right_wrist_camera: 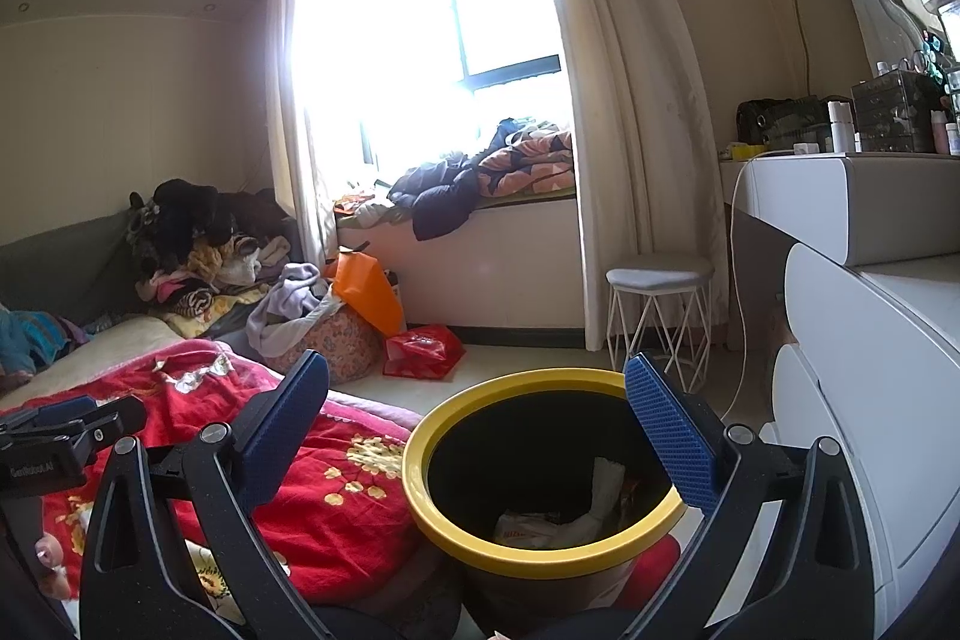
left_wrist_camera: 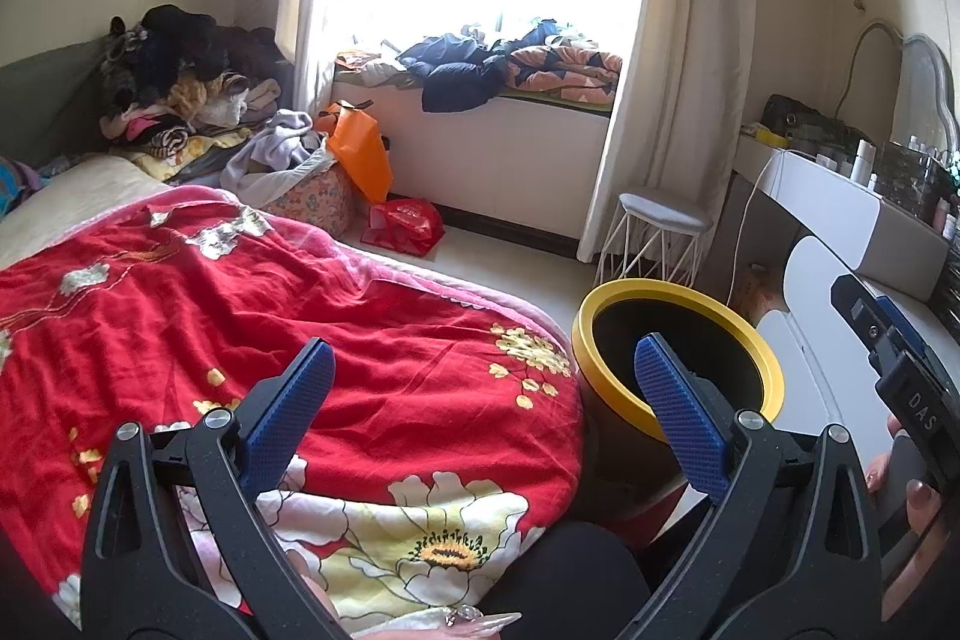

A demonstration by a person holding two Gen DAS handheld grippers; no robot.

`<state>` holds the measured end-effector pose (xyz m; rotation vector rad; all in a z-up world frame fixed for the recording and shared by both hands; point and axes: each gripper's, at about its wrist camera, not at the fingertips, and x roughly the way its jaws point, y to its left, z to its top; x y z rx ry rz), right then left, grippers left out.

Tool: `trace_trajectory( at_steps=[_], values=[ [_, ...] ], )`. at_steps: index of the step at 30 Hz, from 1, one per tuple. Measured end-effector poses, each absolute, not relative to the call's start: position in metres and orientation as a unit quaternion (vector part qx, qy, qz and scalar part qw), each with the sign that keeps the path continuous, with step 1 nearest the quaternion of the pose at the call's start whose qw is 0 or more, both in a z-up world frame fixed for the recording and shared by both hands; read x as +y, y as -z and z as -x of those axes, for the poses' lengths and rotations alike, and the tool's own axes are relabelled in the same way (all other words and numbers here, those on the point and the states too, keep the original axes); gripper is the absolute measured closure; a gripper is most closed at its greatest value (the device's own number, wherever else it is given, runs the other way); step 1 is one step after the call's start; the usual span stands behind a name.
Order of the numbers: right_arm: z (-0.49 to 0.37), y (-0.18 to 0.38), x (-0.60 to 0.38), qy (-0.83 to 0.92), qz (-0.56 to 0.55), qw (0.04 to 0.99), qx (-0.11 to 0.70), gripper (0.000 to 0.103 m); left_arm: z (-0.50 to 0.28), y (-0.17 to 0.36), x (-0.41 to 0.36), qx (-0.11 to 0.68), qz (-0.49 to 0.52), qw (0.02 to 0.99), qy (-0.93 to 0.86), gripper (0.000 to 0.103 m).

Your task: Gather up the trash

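A black bin with a yellow rim (right_wrist_camera: 420, 472) stands beside the bed; white crumpled paper and wrappers (right_wrist_camera: 576, 514) lie at its bottom. My right gripper (right_wrist_camera: 477, 418) hangs open just above the bin's mouth, nothing between its blue pads. My left gripper (left_wrist_camera: 483, 394) is open too, over the bed's red flowered blanket (left_wrist_camera: 240, 316), with its right finger in front of the bin (left_wrist_camera: 774, 370). The right gripper's body and the hand holding it show at the right edge of the left wrist view. No loose trash is visible on the blanket.
A white dresser (right_wrist_camera: 870, 340) crowds the bin's right side. A wire stool (right_wrist_camera: 657, 280) stands by the curtain. Red bag (right_wrist_camera: 423, 349), orange bag (right_wrist_camera: 366, 289) and a full laundry basket (right_wrist_camera: 324, 334) sit on the floor beyond the bed. Clothes pile at the bed's head.
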<state>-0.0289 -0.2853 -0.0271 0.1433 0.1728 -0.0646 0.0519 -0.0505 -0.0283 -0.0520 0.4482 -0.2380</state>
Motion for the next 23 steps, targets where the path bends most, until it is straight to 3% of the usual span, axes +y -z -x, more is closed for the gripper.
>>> trace_trajectory(
  at_steps=[12, 17, 23],
  values=[
    [0.015, 0.018, -0.262, -0.019, -0.07, 0.992, 0.099, 0.006, -0.058, 0.037, -0.017, 0.267, 0.044, 0.961, 0.056, 0.011],
    [-0.017, 0.005, -0.177, -0.174, -0.037, 0.972, 0.152, 0.006, -0.051, 0.047, 0.082, 0.304, 0.11, 0.945, -0.057, 0.011],
    [-0.049, 0.049, 0.026, -0.416, 0.082, 0.852, 0.308, 0.006, 0.009, 0.088, 0.243, 0.325, 0.149, 0.882, -0.307, 0.011]
  ],
)
